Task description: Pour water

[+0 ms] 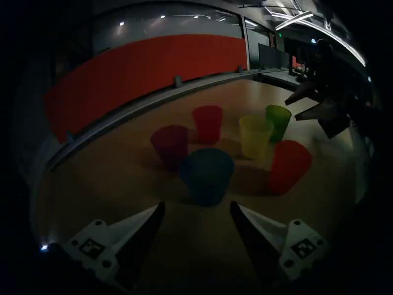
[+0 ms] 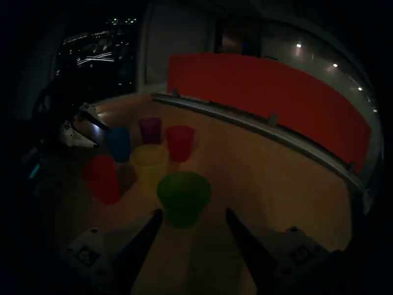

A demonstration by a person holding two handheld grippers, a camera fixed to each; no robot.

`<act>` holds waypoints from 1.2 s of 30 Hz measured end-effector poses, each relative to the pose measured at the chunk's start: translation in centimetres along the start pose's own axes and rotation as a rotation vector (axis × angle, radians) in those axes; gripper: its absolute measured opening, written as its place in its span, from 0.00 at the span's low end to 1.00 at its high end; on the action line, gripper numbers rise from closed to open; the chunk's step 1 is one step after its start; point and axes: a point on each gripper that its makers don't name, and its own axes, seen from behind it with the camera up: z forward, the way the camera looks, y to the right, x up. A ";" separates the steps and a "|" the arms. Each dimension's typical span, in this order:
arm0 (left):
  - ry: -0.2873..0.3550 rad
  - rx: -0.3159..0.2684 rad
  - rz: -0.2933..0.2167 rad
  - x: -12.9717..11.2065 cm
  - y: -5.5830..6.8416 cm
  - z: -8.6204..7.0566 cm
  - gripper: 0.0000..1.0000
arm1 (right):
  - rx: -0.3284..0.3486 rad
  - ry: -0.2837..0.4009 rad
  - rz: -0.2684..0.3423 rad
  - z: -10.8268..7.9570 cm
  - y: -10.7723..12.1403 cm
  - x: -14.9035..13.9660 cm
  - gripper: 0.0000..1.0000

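Approach stage. Left gripper, spread wide and empty, faces a translucent blue plastic cup just ahead on the wooden tabletop; right gripper, likewise wide, faces a translucent green plastic cup. Next, presumably: advance and grip one cup.

Cup cluster packed tight mid-table, gaps between narrow. Blue cup blocks straight ahead of left gripper; green cup blocks right gripper. Bare tabletop free toward red partition.
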 end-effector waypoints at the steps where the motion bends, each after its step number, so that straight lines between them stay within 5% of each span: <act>1: 0.006 0.008 -0.004 0.0 -0.1 -0.3 0.98 | -0.006 0.005 0.004 -0.3 0.0 0.1 1.00; 15: 0.154 0.155 -0.090 1.6 -3.0 -4.8 0.98 | -0.131 0.129 0.064 -3.7 0.5 3.2 1.00; 27: 0.359 0.285 -0.236 4.1 -6.1 -8.9 0.98 | -0.323 0.318 0.125 -6.2 2.7 8.0 0.99; 36: 0.513 0.378 -0.289 6.3 -7.4 -11.6 0.98 | -0.444 0.466 0.165 -8.0 4.3 10.7 0.99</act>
